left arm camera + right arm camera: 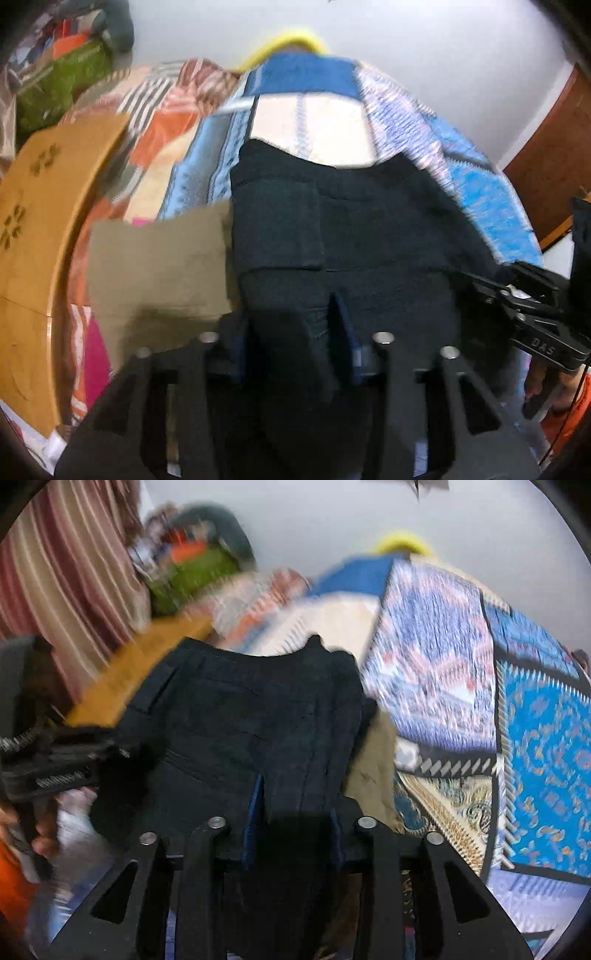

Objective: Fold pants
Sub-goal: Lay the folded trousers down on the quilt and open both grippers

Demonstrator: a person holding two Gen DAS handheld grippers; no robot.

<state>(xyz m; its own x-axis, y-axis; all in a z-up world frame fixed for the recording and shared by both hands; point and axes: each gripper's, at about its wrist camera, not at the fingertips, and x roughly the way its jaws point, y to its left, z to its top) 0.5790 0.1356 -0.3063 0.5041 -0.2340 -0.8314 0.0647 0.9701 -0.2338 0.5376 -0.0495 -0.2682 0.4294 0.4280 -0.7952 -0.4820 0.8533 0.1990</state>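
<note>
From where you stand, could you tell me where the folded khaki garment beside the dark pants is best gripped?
Take the khaki garment by its near edge, coming from the left. That side lies open on the patchwork quilt, while its right edge butts against the dark pants, which both tools already clamp.

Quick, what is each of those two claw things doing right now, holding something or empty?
Left gripper: closed on the dark pants, fabric pinched between its fingers.
Right gripper: also closed on the dark pants, gripping another part of the same garment.
</note>
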